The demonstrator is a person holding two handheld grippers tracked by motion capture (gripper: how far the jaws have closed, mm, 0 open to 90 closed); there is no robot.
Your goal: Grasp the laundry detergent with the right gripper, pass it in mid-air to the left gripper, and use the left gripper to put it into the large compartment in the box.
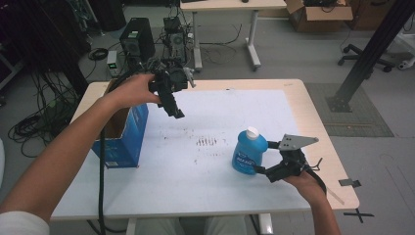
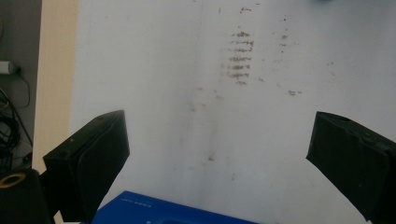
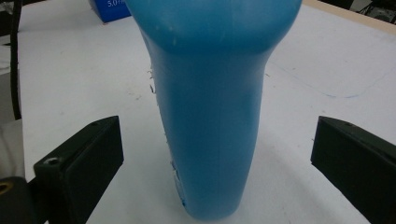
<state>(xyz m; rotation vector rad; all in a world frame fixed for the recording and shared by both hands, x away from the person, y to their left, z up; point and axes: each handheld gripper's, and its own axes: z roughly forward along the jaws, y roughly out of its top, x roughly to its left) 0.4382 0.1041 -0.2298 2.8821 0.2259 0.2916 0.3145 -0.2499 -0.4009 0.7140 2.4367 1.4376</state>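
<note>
Blue bottle (image 1: 249, 152), white cap, stands upright on the white table (image 1: 215, 186), toward 4 o'clock from table centre. Right gripper (image 1: 266, 157) just beside it at its 3 o'clock, jaws spread wide, bottle between them, not touched. Left gripper (image 1: 177, 113) held above the table at 11 o'clock, jaws spread, nothing between. Open blue box (image 1: 122, 139) at 9 o'clock.

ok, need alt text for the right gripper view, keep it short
A blue bottle stands upright on a white table surface, centred between the right gripper's two open black jaws, which flank it without touching. A corner of a blue box sits at the top left edge.
</note>
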